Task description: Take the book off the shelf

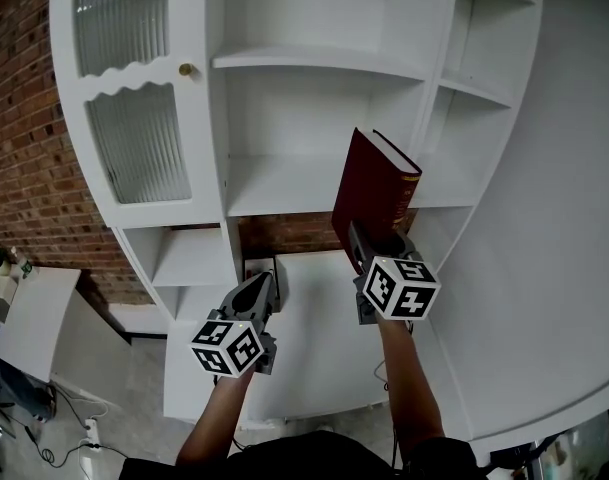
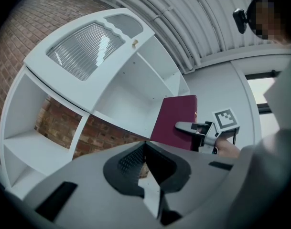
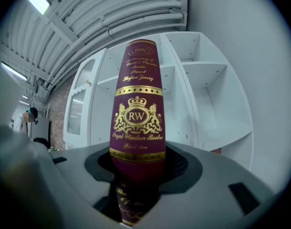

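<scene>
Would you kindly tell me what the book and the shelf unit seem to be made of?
The book looks like leatherette or coated board: maroon, slight sheen, gilt stamping. The shelf unit is likely painted wood or laminate: uniformly white, matte.

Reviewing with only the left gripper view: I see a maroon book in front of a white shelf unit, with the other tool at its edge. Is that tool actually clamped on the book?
Observer: Yes. In the right gripper view, the right tool has its jaws closed on the lower spine of the book.
Reviewer: Any marking on that spine?
Observer: Gold lettering and a crowned crest with the letters RW.
Reviewer: Does the book rest on a board?
Observer: It doesn't appear to. In the head view it stands tilted above the tool, in front of the shelf unit, apparently on no board.
</scene>
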Motion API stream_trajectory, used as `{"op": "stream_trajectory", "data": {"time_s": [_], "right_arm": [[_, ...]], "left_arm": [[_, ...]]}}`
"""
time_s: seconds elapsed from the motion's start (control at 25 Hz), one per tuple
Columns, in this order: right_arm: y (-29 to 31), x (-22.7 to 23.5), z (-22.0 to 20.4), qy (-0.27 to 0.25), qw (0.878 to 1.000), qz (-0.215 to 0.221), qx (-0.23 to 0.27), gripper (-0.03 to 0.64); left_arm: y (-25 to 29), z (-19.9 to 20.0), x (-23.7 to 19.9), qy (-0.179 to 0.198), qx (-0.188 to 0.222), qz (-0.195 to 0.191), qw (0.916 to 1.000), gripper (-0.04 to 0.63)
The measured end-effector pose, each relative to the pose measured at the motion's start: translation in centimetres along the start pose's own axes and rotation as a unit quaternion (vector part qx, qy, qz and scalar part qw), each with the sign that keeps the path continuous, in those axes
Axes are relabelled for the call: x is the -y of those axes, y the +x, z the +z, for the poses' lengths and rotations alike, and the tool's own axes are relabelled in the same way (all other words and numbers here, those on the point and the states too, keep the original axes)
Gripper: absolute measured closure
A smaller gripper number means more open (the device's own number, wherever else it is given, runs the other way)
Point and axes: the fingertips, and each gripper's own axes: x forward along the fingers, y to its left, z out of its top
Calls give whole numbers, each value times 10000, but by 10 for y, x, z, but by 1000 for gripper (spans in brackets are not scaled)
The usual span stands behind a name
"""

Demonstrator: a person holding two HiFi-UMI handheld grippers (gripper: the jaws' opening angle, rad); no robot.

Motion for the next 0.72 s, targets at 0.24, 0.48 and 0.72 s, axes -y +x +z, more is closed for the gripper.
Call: {"op": "stream_trajectory", "data": {"time_s": [0.24, 0.48, 0.72], "right_arm": [[-7, -7, -14, 62, 9999, -24, -90, 383], [-11, -12, -27, 154, 9997, -28, -161, 383], [-20, -10, -37, 170, 9996, -16, -223, 383]], "left_arm": [[-7, -5, -1, 16, -76, -56, 10000, 579], [-13, 1, 1, 243, -62, -55, 9997, 578], [-13, 5, -1, 301, -35, -4, 9995, 579]]}}
